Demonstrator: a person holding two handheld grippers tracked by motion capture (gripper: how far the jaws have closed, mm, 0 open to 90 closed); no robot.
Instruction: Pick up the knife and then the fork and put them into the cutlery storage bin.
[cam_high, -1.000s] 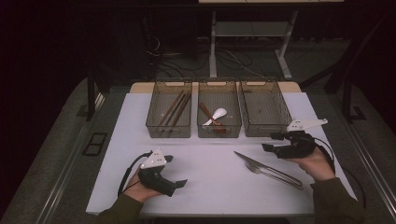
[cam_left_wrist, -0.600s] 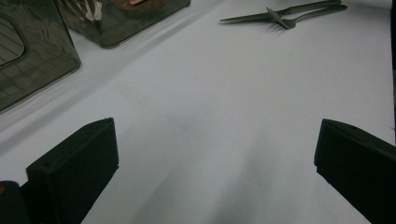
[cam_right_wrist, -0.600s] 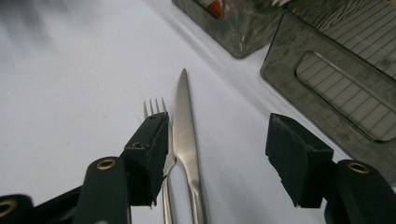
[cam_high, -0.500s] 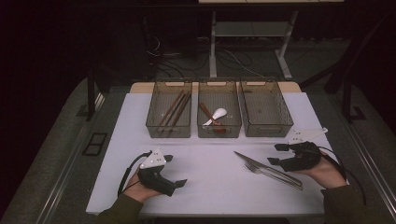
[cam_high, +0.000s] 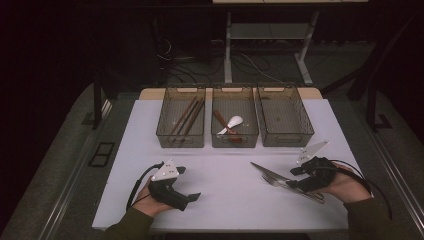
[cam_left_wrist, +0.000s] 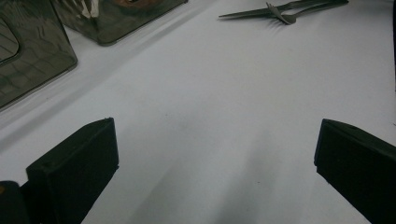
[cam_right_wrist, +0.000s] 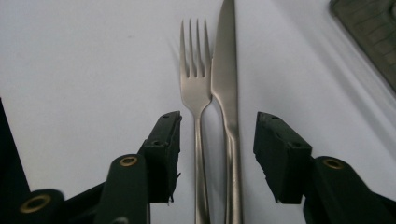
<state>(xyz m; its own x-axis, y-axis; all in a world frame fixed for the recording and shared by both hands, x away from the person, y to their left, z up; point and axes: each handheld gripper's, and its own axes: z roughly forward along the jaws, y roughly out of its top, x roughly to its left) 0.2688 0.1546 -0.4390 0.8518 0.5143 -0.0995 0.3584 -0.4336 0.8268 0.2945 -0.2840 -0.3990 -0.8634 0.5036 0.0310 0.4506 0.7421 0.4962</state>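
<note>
Three smoke-tinted bins stood in a row at the far edge of the white desk (cam_high: 225, 165). Left bin (cam_high: 181, 122) held brown chopsticks (cam_high: 187, 115); middle bin (cam_high: 235, 122) held a white spoon (cam_high: 231, 123) over some reddish-brown utensils; contents of the right bin (cam_high: 285, 120) could not be made out. Room beyond the desk was dark: grey floor, a pale frame on legs, and loose cables under it.

Fork (cam_right_wrist: 196, 93) and knife (cam_right_wrist: 227, 84) lay flat on the desk at the near right, side by side and touching along the neck, tines and blade tip pointing toward the middle of the desk. Both also showed in the left gripper view, well apart from that gripper.

Right gripper (cam_right_wrist: 217, 144) was held low over the desk in the person's right hand (cam_high: 345, 187), aimed along the two handles. Its fingers (cam_right_wrist: 163, 140) straddled both handles at a narrow setting and had just been closing. A gap remained on each side, so the pads were not yet pressing on the metal.

Left gripper (cam_high: 189, 197) rested at the near left in the left hand (cam_high: 150, 200), tilted toward the desk centre. Its fingers (cam_left_wrist: 79, 163) stood wide apart with only bare desk between them.
</note>
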